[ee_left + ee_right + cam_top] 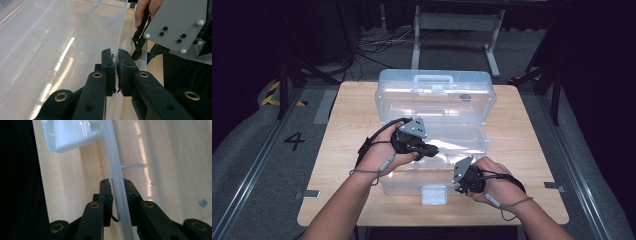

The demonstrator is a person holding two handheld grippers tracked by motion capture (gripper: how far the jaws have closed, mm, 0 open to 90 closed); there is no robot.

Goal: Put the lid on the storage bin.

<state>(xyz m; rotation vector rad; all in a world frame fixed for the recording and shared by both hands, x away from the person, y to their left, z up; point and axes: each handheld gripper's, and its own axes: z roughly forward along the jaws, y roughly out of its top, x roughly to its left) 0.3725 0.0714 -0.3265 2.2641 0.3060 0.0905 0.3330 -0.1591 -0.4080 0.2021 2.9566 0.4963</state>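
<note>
A pale wooden table (337,150) stands in a dark room, with grey floor on either side and a floor marking of the figure 4 (294,140) to its left. Nearest the person, at the table's front edge, lies the white latch (434,194) of a clear plastic storage box (462,145), which sits in the middle of the table with its lid (435,97) open and leaning away. The right gripper (460,179) is at the box's front right rim beside that latch; in the right gripper view its jaws straddle the thin clear wall (117,195), with a little gap showing at the left pad (107,195), so the pictures do not settle whether it presses the plastic. A little farther in, the left gripper (430,150) reaches over the open box; in the left gripper view its pads (108,72) are clamped tight on the edge of a clear panel (62,50), with the right gripper's grey plate (175,22) just beyond. Past the lid, cables (377,45) trail on the floor by the legs of a grey stand (457,30).
</note>
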